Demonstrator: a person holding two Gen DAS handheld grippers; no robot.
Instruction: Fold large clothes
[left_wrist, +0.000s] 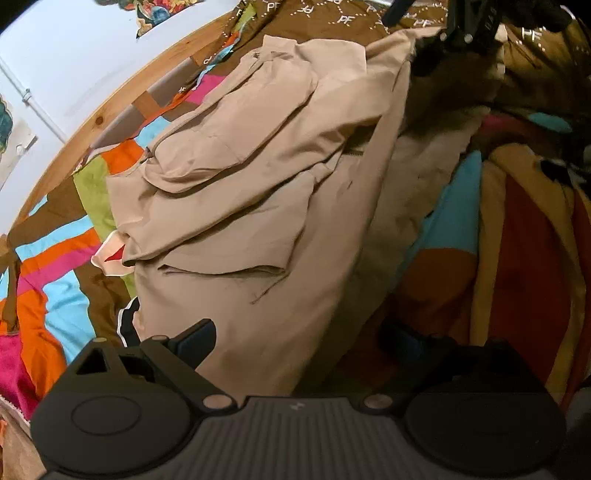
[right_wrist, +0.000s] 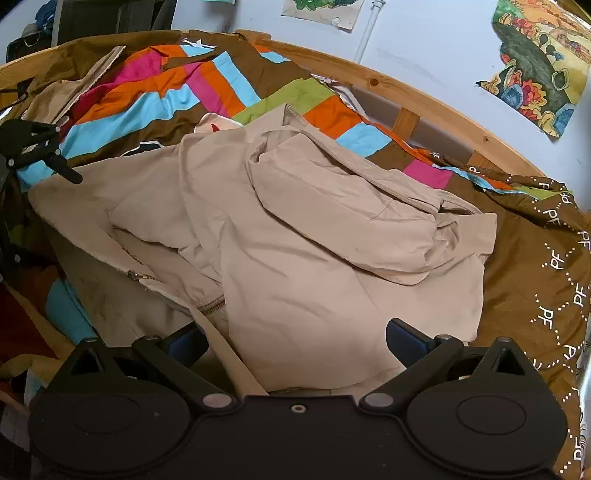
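Right wrist view: right gripper (right_wrist: 297, 347) jaws spread over beige jacket (right_wrist: 295, 236) hem; left gripper (left_wrist: 295, 343) spread too. Risk: bunched hood, zipper snagging w/ fold.

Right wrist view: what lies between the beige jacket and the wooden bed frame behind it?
The striped quilt covers that stretch between the jacket and the bed frame. The right wrist view shows it best.

Jacket (right_wrist: 303, 236) was matt beige cloth, smooth w/ soft creases; metal zip (right_wrist: 212, 305). Quilt (right_wrist: 155, 99) was patchwork cloth, slight sheen. Bed frame (right_wrist: 417, 99) was knotty pine wood. Grippers were matt black plastic w/ blue pads (right_wrist: 404, 338). Posters (right_wrist: 539, 62) were paper.
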